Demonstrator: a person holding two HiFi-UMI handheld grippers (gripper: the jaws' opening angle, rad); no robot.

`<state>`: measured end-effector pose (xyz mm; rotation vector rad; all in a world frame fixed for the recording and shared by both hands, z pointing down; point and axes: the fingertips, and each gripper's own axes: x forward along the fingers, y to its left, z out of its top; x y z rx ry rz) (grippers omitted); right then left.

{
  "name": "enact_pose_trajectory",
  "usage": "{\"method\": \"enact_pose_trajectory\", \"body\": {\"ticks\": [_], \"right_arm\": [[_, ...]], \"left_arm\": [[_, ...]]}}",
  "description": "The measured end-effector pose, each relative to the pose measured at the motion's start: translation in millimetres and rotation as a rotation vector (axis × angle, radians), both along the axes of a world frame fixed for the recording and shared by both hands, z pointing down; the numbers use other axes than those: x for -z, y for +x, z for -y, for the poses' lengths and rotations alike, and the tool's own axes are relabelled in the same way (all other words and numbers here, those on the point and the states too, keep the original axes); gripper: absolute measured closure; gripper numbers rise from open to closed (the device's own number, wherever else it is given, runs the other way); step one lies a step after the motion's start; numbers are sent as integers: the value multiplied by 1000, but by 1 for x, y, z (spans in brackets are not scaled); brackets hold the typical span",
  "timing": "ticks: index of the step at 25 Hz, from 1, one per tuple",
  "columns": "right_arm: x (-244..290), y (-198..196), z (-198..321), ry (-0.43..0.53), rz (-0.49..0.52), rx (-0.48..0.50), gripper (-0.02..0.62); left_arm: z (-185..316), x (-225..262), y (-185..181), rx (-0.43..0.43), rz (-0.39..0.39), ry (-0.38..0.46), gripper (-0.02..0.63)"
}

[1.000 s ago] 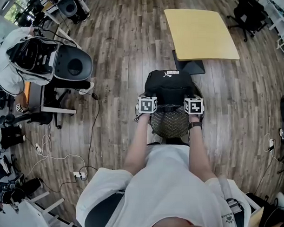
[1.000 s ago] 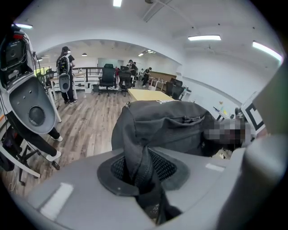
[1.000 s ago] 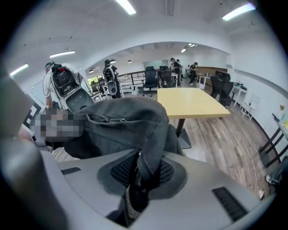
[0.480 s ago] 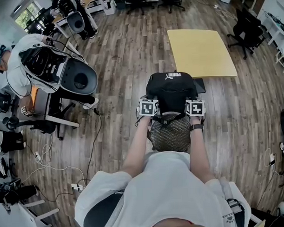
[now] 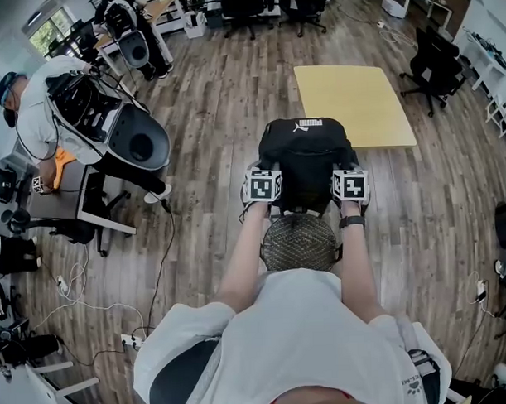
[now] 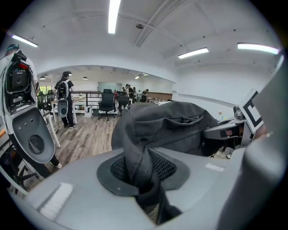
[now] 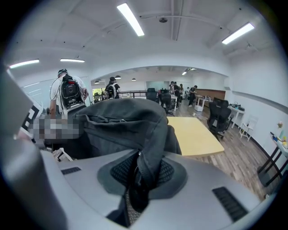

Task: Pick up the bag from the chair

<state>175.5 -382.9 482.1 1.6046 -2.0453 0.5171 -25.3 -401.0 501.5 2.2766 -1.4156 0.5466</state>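
A black backpack (image 5: 305, 154) with a white logo hangs in the air above a chair's round mesh seat (image 5: 298, 242), held from both sides. My left gripper (image 5: 263, 187) is shut on the fabric of the bag's left edge; in the left gripper view the dark cloth of the backpack (image 6: 153, 130) is pinched between the jaws. My right gripper (image 5: 349, 186) is shut on the bag's right edge, where the cloth of the backpack (image 7: 144, 134) runs down between the pads. Both jaw tips are hidden by fabric.
A yellow square table (image 5: 353, 104) stands just beyond the bag. A person with a backpack rig (image 5: 42, 105) and a large grey machine (image 5: 135, 143) are at the left. Cables (image 5: 98, 285) lie on the wood floor. Office chairs (image 5: 430, 62) stand at the far right.
Both grippers rose together with the backpack. It has lifted off the chair, and the round mesh seat now shows fully beneath it.
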Motion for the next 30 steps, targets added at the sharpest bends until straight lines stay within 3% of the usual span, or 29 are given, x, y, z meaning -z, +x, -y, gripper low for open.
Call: {"method": "enact_pose_trajectory", "body": {"ticks": [30], "right_arm": [[176,-5,24,401,11,11,523]], "left_arm": [[22,185,-9,61,-47,425,522]]}}
